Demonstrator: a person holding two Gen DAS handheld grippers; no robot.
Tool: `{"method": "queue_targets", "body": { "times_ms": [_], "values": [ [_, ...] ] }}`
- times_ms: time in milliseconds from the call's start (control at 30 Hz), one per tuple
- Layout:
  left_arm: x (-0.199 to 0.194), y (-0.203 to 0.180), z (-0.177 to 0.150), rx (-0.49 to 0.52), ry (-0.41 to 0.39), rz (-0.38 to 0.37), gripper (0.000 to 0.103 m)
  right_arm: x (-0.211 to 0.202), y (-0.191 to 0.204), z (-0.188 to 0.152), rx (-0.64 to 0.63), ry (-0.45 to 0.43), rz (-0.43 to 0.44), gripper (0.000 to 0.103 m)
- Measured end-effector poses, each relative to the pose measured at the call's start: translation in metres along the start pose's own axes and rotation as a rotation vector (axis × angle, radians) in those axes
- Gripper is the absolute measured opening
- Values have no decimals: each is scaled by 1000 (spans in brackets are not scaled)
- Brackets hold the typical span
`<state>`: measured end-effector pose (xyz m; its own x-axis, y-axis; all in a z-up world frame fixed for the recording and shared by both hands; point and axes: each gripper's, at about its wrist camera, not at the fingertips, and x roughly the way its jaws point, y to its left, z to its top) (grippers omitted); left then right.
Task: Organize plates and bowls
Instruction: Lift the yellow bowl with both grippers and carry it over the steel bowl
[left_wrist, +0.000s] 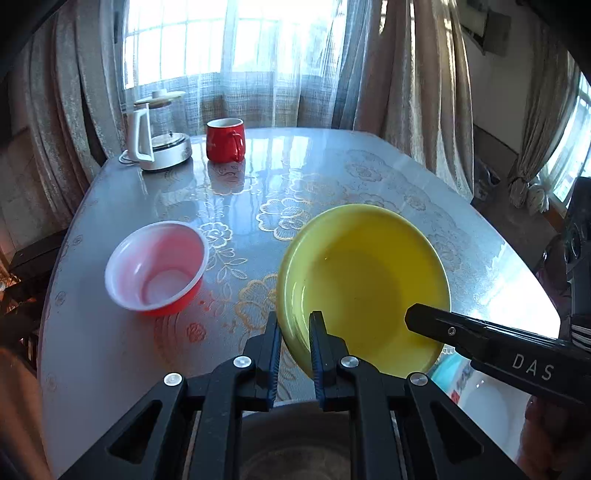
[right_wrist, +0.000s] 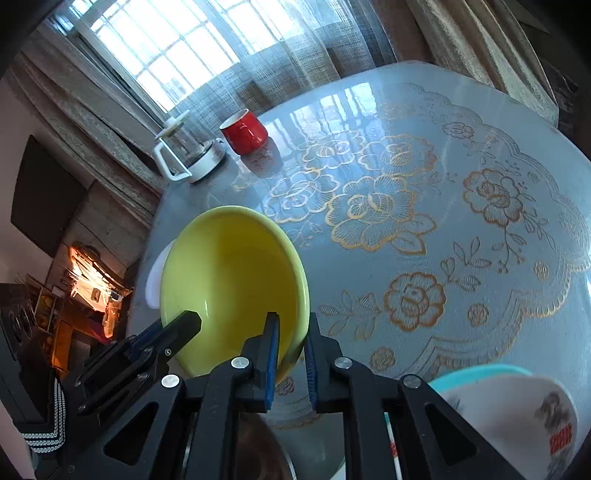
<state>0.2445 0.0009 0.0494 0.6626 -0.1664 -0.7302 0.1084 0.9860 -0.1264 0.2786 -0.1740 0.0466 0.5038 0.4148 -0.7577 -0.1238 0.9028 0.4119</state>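
Round, shiny yellow plate (left_wrist: 364, 280) up off the table, tipped, pinched at its near rim from two sides. Left gripper (left_wrist: 294, 343) squeezed shut on one part of the rim, right gripper (right_wrist: 290, 350) squeezed shut on another part. Not yet put down anywhere, so sorting looks only just started.

Small red plastic bowl with a white inside (left_wrist: 157, 267) alone, off to the side of the plate. White bowl with a teal rim (right_wrist: 517, 398) near the front edge. Both left to sort.

Lots of bare room on the glossy flowered table (right_wrist: 424, 221) in the middle. Red mug (left_wrist: 224, 140) and white kettle (left_wrist: 155, 136) far back by the window. Table edge close on the red bowl's side, so careful there.
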Motion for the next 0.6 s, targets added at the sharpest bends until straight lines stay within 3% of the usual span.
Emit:
{"method": "queue_targets", "body": {
  "times_ms": [600],
  "values": [
    [-68,20,-71,-30,-132,15,15,-27,36,-66,-1,-75,80,13]
  ]
}}
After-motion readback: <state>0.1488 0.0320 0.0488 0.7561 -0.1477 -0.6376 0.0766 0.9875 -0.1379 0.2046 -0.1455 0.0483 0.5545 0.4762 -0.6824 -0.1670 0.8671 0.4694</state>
